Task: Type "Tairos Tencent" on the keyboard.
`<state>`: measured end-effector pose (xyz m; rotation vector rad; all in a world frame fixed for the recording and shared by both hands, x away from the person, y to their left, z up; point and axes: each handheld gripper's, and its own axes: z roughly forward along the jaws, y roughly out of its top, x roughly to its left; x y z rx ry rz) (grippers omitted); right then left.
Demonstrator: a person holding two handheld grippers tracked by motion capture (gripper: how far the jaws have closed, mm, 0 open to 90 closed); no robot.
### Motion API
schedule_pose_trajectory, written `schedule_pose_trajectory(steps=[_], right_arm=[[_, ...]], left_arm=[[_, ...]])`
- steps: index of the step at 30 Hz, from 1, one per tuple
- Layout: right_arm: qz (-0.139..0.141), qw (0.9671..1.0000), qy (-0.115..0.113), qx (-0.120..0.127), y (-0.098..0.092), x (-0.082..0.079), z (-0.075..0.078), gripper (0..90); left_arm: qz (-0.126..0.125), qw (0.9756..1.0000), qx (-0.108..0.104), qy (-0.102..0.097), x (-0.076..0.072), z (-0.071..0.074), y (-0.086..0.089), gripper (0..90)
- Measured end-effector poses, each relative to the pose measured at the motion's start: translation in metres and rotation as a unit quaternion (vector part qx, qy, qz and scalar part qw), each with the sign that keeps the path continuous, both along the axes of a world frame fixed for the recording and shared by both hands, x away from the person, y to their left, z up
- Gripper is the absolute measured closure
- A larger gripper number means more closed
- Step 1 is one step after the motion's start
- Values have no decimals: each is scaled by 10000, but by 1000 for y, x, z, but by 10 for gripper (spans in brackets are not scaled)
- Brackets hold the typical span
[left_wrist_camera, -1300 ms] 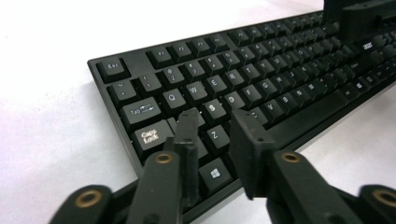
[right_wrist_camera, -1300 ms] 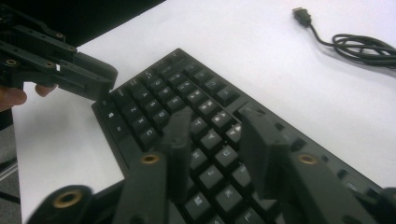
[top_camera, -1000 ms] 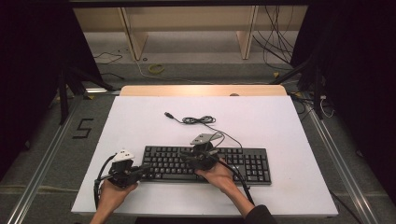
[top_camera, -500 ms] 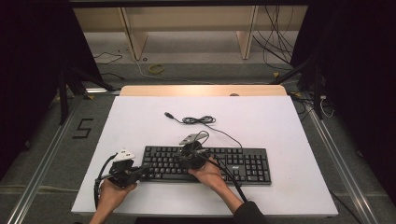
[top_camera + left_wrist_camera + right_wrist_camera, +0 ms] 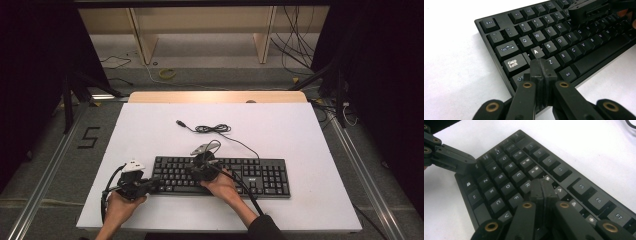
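Hand-held grippers, left (image 5: 150, 184) & right (image 5: 200, 170), both pinched closed, tips angled onto keyboard (image 5: 260, 177)

A black full-size keyboard (image 5: 220, 175) with white legends lies flat on the white table (image 5: 300, 130), its long side running parallel to the table's near edge and closer to that edge than to the far one. Seen from the near edge, its Esc and Caps Lock end sits toward the table's left and its number pad toward the right. Its thin black cable (image 5: 212, 129) leaves the back edge and lies on the table farther from the near edge, bunched in a small loose coil that ends in a free plug.
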<state>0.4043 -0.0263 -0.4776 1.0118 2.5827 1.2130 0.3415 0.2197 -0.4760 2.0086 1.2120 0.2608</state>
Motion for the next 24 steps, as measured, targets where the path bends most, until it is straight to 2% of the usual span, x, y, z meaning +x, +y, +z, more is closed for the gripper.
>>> schedule_pose_trajectory(steps=[17, 20, 24], right_arm=[[-28, 10000, 14, 6, 1, 1, -1, 900], [-24, 10000, 5, -7, 1, 1, -2, 900], [-19, 10000, 15, -61, 2, 0, -3, 900]], left_arm=[[-20, 10000, 40, 50, 2, -2, 0, 894], [-22, 9999, 162, 50, 2, -4, -1, 894], [-5, 9999, 117, 97, 3, -4, 0, 895]])
